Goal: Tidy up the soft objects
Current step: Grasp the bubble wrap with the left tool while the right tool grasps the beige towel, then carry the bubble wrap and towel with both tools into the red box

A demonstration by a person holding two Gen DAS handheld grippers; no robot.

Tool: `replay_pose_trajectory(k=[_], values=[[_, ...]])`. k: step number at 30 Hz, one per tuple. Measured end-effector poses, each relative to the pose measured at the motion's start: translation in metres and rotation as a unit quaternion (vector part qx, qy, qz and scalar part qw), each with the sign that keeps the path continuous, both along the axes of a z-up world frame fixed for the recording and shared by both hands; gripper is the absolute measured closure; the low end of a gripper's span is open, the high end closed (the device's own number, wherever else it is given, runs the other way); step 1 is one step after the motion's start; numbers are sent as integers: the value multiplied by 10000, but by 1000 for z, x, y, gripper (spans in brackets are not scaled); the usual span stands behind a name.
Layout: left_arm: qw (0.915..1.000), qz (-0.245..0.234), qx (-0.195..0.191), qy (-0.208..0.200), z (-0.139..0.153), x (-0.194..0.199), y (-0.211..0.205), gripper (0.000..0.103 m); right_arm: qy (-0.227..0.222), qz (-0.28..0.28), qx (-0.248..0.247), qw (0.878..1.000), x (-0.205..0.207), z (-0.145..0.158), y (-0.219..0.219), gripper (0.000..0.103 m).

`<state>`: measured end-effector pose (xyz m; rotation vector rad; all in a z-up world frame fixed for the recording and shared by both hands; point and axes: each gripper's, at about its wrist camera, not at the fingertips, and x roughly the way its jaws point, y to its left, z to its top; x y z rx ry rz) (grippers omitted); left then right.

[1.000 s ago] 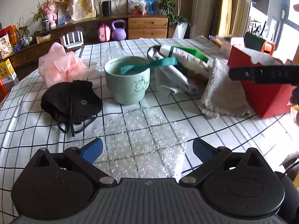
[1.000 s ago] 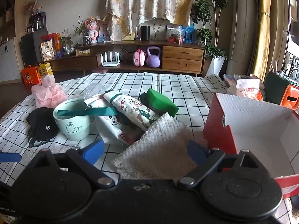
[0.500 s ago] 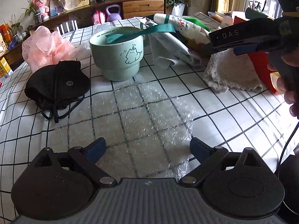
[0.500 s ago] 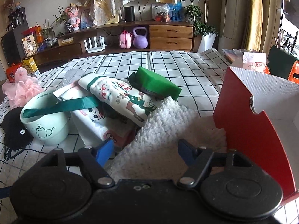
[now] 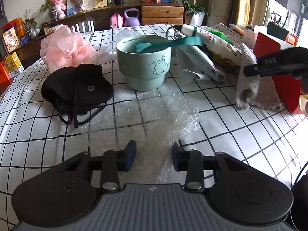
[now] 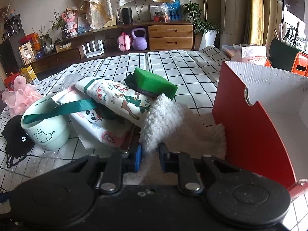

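Note:
My left gripper (image 5: 153,155) is shut on a clear sheet of bubble wrap (image 5: 163,113) lying on the checked tablecloth, its near edge bunched between the fingers. My right gripper (image 6: 149,156) is shut on a fluffy white cloth (image 6: 163,119) and lifts its corner beside the red box (image 6: 256,134). The cloth (image 5: 248,80) and right gripper also show in the left wrist view. A black cap (image 5: 77,88), a pink mesh pouf (image 5: 65,46), printed fabric bags (image 6: 115,100) and a green sponge (image 6: 154,82) lie around.
A mint green cup (image 5: 144,61) with a teal strap across it stands mid-table. The open red box with white inside stands at the right. A sideboard with a purple kettlebell (image 6: 139,39) lies beyond the table.
Both grippers have closed: the left on the bubble wrap, crumpling it, the right on the white cloth, whose corner has risen off the table.

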<state>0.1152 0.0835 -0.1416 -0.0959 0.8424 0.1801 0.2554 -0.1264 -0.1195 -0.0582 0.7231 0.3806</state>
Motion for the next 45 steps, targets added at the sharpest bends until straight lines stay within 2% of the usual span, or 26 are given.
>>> replay_pose_trajectory(k=[2,6,9,19,28,34,39,45], values=[[10000,38,-57,-26,1,0,4,73,-35,0,55,10000,-3,4,-5,92],[9998,155,129,-45,2,-1,4,76,-166,-9,131,9998,-10,11,-16,97],[9998,145,-69,-86,5,-2,6,81,-199,-4,237,9995,-15,17,-26,98],[9991,33,40,-409,35,-14,-4,82,-511,361,566,9964,-48,63,-55,98],[9963,-397,-85,-763,76,-20,-24,83,-807,656,795,9914,-71,112,-87,98],[9916,-832,-134,-979,108,-11,-47,83,-1041,722,840,9884,-79,141,-108,98],[9864,-1171,-102,-1151,134,7,-72,82,-1265,622,811,9867,-75,161,-127,98],[9794,-1596,-235,-1216,154,37,-104,82,-1255,317,860,9878,-60,169,-160,98]])
